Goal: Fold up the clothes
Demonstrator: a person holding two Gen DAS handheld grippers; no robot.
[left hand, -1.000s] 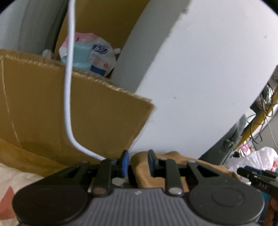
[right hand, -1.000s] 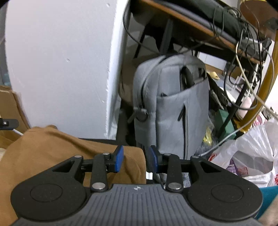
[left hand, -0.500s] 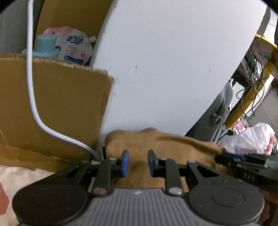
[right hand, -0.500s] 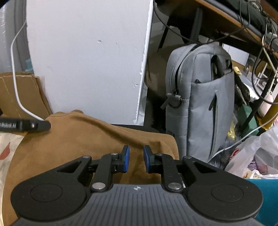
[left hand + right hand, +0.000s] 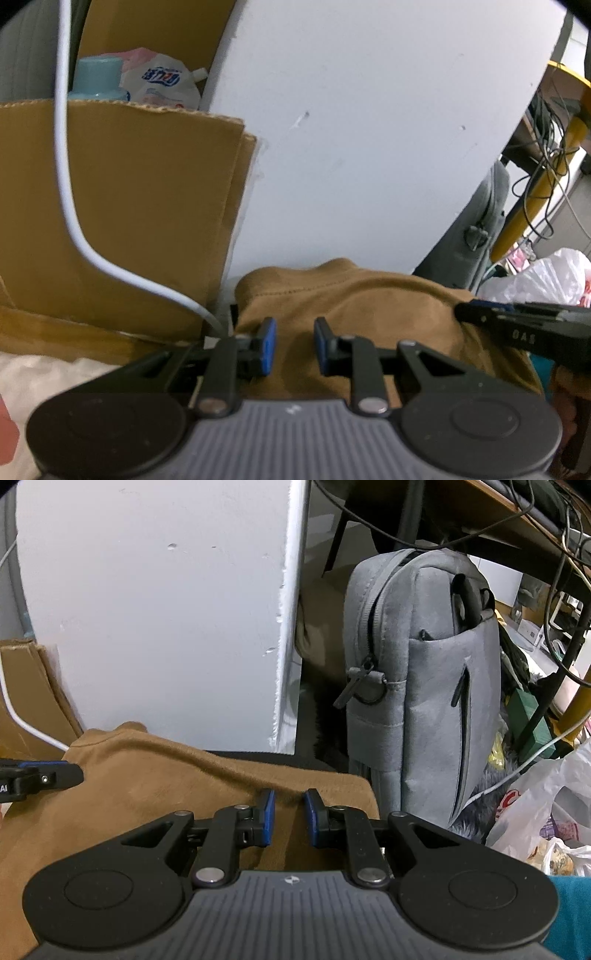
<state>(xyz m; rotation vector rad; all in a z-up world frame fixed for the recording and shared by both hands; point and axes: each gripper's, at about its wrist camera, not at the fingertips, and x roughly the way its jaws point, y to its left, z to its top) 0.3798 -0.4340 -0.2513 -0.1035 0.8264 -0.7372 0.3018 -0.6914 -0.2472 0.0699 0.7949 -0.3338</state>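
Folding looks barely begun. Left gripper (image 5: pixel 294 345): jaws narrowly apart over the brown garment (image 5: pixel 388 295), which lies bunched against the white panel (image 5: pixel 369 129). Right gripper (image 5: pixel 288 821): same; grip cannot be confirmed.

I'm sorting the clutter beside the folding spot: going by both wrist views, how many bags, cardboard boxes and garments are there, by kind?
Bags: 2, a grey fabric shoulder bag and a white plastic shopping bag.
Cardboard boxes: 1, a brown corrugated box.
Garments: 1, a tan-brown cloth garment.
Total: 4
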